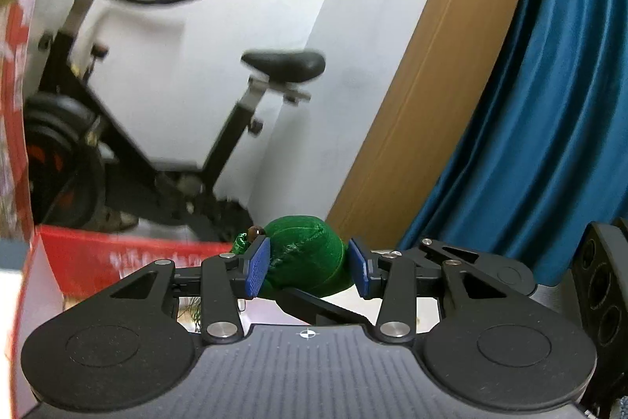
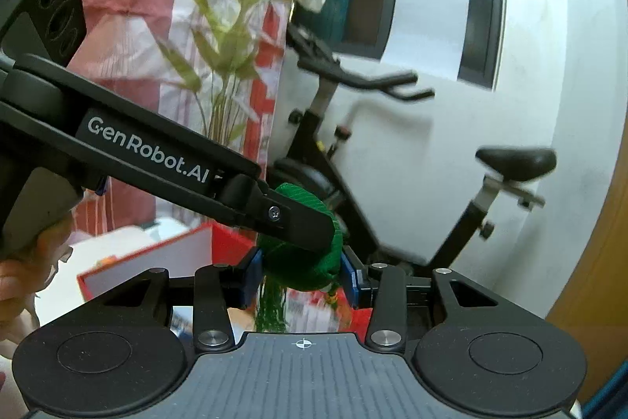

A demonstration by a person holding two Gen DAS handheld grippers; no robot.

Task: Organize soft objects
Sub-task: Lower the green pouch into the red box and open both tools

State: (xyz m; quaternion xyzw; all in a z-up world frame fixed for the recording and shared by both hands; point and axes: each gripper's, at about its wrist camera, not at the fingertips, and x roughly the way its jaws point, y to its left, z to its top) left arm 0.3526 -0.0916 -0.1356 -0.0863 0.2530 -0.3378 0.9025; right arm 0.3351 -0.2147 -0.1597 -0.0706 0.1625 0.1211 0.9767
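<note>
We held the green pouch (image 1: 306, 262) aloft between both grippers, left (image 1: 309, 268) and right (image 2: 301, 275) each pinching it, above the red box (image 1: 117, 262). Stowing it looked not yet done.

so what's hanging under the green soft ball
In the right wrist view, a green tassel dangles below the green soft ball, with a red box beneath. The right hand-held gripper and left hand-held gripper cover most of the ball's sides.
</note>
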